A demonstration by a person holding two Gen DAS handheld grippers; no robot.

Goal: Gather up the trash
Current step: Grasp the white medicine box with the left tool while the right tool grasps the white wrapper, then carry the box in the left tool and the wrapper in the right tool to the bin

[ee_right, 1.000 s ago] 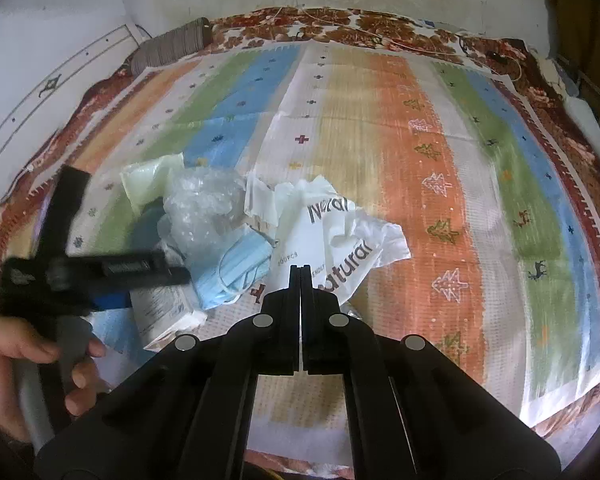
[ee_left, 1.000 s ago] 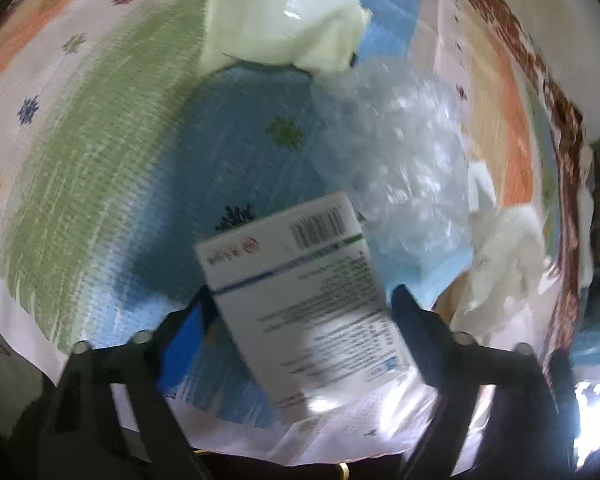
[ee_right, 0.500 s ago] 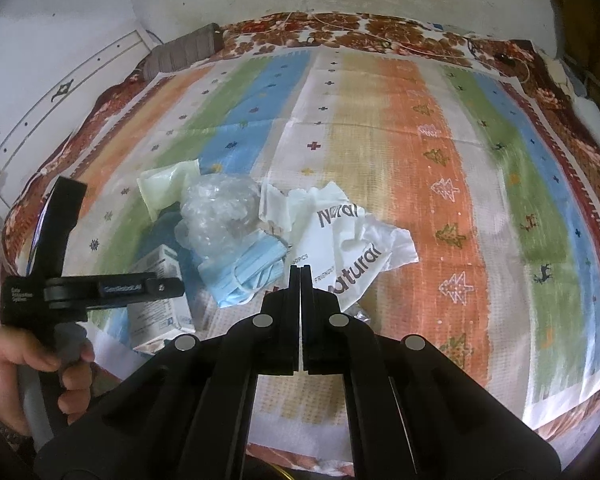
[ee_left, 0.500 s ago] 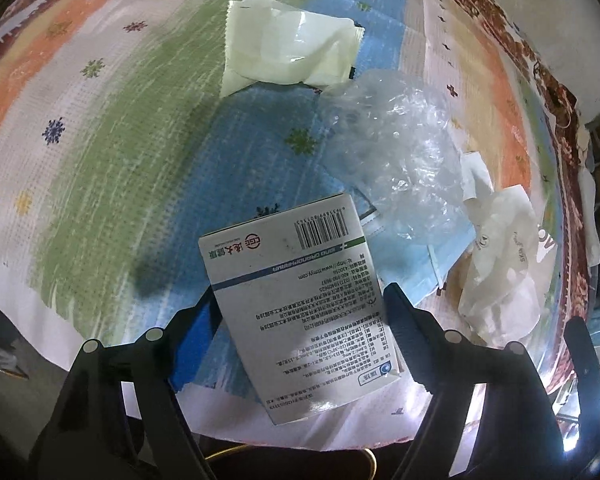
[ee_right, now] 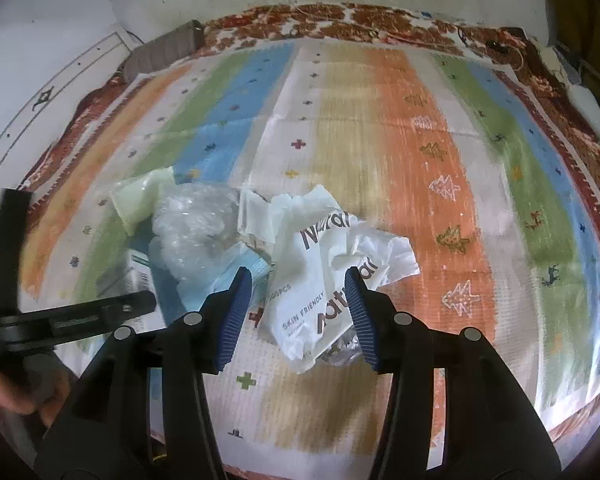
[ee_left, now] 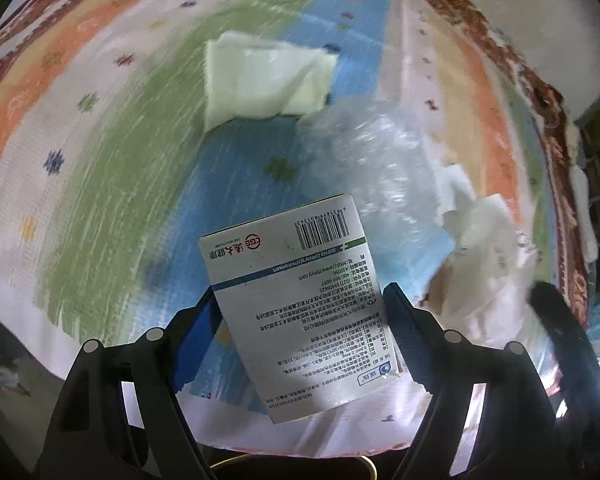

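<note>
Two matte black plastic two-finger grippers, left (ee_left: 300, 312) and right (ee_right: 298, 308). Angular, branching finger arms, each studded with round silver screw heads. Blue ribbed rubber pads (ee_right: 236, 316) lining the inner faces. Bare hand (ee_right: 16, 396) blurred at the frame's edge, no sleeve visible.

The striped cloth (ee_right: 400, 128) runs orange, green, blue, white and tan, dotted with small crosses and trees, edged by a brown floral border (ee_right: 380, 20). The box (ee_left: 300, 300) is white with a blue band and black barcode; the wrapper (ee_right: 320, 272) white with brown lettering
</note>
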